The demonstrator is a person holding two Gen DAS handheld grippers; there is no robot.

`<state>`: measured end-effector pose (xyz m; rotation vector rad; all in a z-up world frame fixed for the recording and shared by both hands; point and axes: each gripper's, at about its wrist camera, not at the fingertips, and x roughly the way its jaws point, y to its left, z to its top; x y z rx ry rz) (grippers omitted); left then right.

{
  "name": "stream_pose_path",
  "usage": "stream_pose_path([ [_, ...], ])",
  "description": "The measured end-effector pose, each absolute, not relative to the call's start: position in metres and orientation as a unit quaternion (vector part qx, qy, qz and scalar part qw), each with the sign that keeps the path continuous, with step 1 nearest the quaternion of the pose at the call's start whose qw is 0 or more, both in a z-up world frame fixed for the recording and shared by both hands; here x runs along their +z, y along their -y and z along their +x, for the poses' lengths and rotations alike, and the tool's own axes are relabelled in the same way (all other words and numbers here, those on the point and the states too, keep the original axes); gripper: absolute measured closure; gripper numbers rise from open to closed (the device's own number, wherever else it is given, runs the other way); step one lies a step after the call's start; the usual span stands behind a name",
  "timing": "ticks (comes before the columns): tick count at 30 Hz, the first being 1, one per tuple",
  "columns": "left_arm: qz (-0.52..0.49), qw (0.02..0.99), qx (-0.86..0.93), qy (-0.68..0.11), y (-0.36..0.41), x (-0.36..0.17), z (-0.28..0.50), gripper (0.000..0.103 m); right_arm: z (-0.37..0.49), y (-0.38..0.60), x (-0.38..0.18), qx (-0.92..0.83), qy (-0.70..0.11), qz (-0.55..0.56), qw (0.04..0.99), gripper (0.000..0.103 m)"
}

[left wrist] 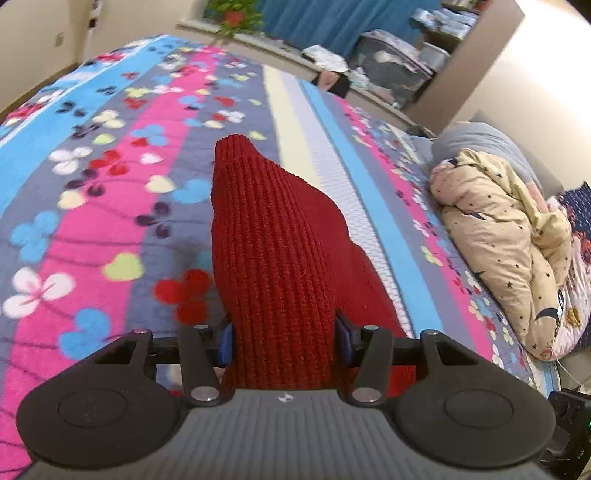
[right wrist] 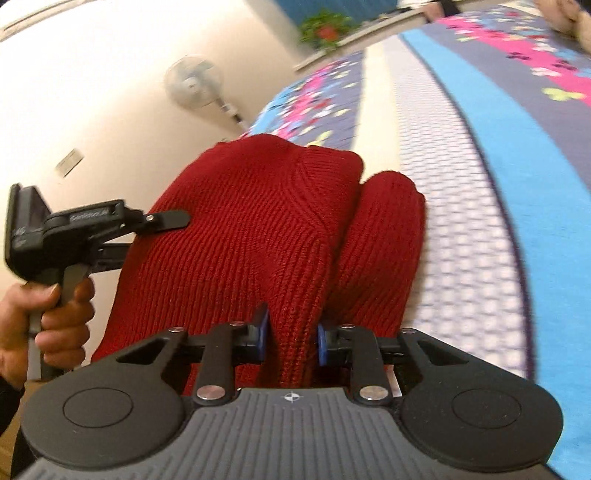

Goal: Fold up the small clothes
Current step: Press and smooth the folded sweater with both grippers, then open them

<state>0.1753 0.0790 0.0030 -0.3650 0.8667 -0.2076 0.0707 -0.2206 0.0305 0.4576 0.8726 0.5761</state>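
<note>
A red ribbed knit garment (left wrist: pixel 269 251) rises off the flowered bedspread (left wrist: pixel 92 221). In the left wrist view my left gripper (left wrist: pixel 285 341) is shut on a thick bunch of the knit, blue pads pressing both sides. In the right wrist view my right gripper (right wrist: pixel 292 341) is shut on a narrower fold of the same red garment (right wrist: pixel 258 221), which hangs in front of it with a rounded sleeve-like lobe (right wrist: pixel 384 236) at the right. The left gripper's body (right wrist: pixel 66 236) and the hand (right wrist: pixel 55 314) holding it show at the left of that view.
A crumpled beige star-print blanket (left wrist: pixel 506 243) and a grey pillow (left wrist: pixel 480 140) lie at the bed's right side. Shelves with storage boxes (left wrist: pixel 399 70) and a potted plant (left wrist: pixel 232 14) stand beyond the bed. A standing fan (right wrist: pixel 195 85) is by the wall.
</note>
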Motion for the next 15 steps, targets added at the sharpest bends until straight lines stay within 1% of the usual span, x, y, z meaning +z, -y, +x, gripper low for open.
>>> stream_pose_path([
  [2,-0.182,0.879,-0.08,-0.433,-0.09,-0.006,0.174,0.04,0.073,0.214,0.027,0.274,-0.423,0.21,0.838,0.078],
  [4,-0.165,0.882,-0.04,-0.439,-0.097,-0.01,0.17,0.039,0.074,0.209,0.022,0.27,-0.443,0.202,0.831,0.076],
  [7,-0.139,0.902,-0.016,-0.409,-0.102,0.004,0.153,0.037,0.071,0.205,0.019,0.27,-0.455,0.193,0.826,0.075],
  [9,-0.128,0.906,-0.037,-0.402,-0.097,0.012,0.137,0.037,0.068,0.206,0.021,0.27,-0.453,0.187,0.829,0.075],
  [11,-0.085,0.913,-0.067,-0.393,-0.081,0.016,0.116,0.038,0.067,0.208,0.02,0.268,-0.456,0.195,0.826,0.075],
  [13,-0.048,0.917,-0.076,-0.39,-0.064,0.008,0.098,0.038,0.065,0.208,0.019,0.266,-0.455,0.187,0.829,0.075],
  [15,-0.015,0.902,-0.083,-0.423,-0.051,-0.02,0.09,0.037,0.064,0.208,0.017,0.263,-0.456,0.184,0.83,0.075],
])
